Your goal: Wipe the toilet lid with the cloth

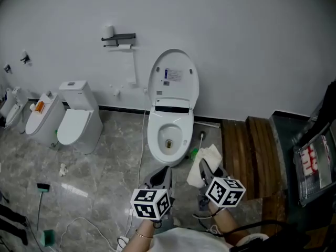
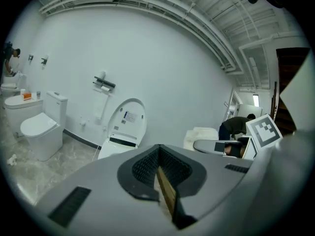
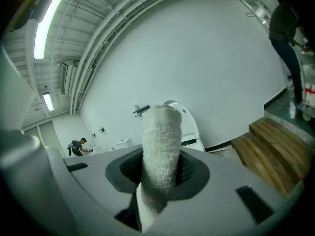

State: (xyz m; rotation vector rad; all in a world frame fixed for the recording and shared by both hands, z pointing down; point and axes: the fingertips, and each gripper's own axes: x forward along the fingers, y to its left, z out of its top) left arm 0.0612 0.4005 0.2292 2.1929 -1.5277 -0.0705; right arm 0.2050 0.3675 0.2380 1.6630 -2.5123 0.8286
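Note:
A white toilet stands against the far wall with its lid [image 1: 173, 79] raised upright and the bowl [image 1: 168, 135] uncovered. The lid [image 2: 127, 119] also shows ahead in the left gripper view, and its edge [image 3: 189, 121] shows behind the cloth in the right gripper view. My right gripper [image 1: 206, 168] is shut on a white terry cloth [image 1: 206, 164], which stands up folded between its jaws [image 3: 160, 149]. My left gripper [image 1: 161, 174] is shut with nothing in it [image 2: 160, 173]. Both grippers hover side by side above the floor, short of the bowl's front.
A second toilet [image 1: 79, 122] and a third [image 1: 42, 117] stand at the left. A paper holder [image 1: 119, 38] hangs on the wall. A wooden step [image 1: 252, 156] lies at the right beside a dark rack [image 1: 315, 161]. A cable [image 1: 140, 156] runs over the marble floor. A person [image 2: 241, 126] bends down at the right.

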